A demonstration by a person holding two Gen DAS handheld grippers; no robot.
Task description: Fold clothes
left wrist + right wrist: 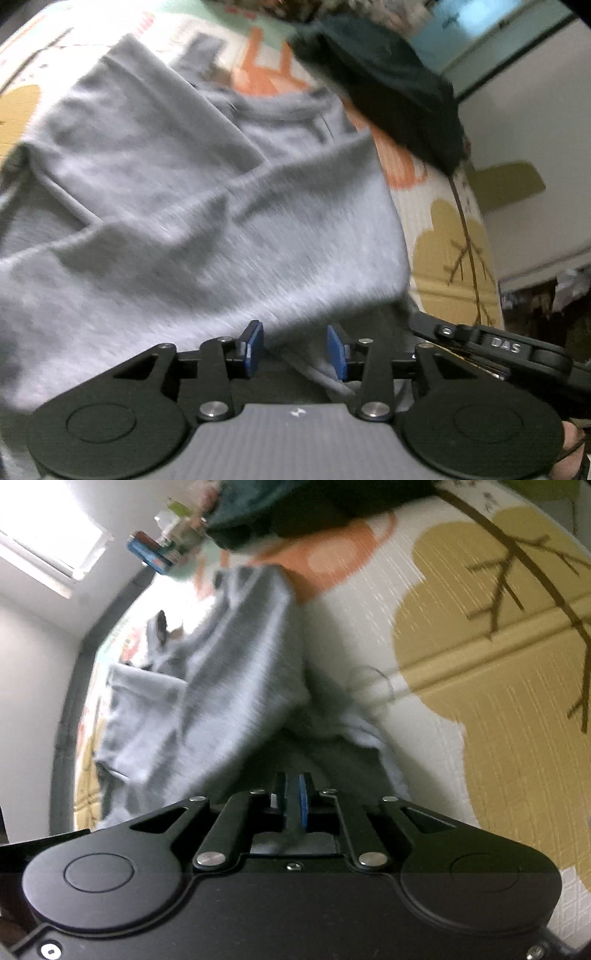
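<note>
1. Left tongs stand wide apart, blue pads on either side of the near edge of a grey shirt. Nothing is pinched between them; cloth lies in the gap, so they look placed to take that hem.
2. Spread over a patterned mat, the shirt has its neck at the far side and one panel laid over the middle, likely a first fold.
3. Beyond the shirt, at the mat's far right, sits a dark garment, apart from the work and probably waiting its turn.
4. Right tongs are nearly closed, the pads almost meeting on a fold of the grey shirt, which rises from the mat toward them. That grip seems meant to carry this side across.
5. Motion blur hides finer detail.
</note>
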